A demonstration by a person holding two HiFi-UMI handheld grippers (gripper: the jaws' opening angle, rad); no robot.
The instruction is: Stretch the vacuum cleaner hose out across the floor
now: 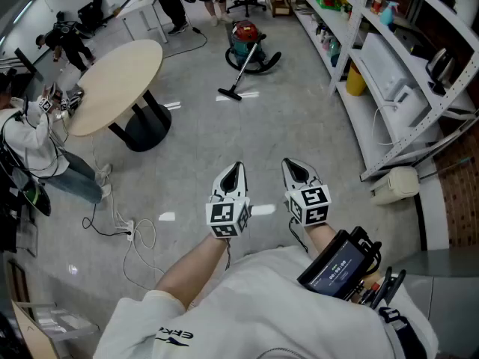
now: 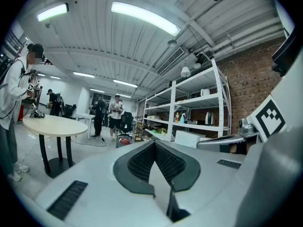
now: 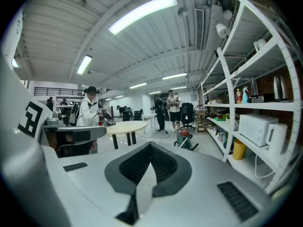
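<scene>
Both hand-held tools sit side by side low in the head view, held out over grey polished floor. Left gripper has its jaws fully together with nothing between them, confirmed in its own view. Right gripper is likewise closed and empty, angled slightly downward. Each carries a white cube with black square markers. A black screened device is strapped at the person's right wrist. To the lower left of the grippers, a white power strip with trailing cables lies on the floor. Further out at left stands a round beige table on a black pedestal base, with a person in a white top beside it. White metal shelving runs along the right wall, a yellow container on its lowest level. The red and teal canister vacuum cleaner stands well apart from both grippers, near the far end of the shelving. Its black hose lies curled on the floor against the canister, and its silver wand with floor head slants toward the table.
</scene>
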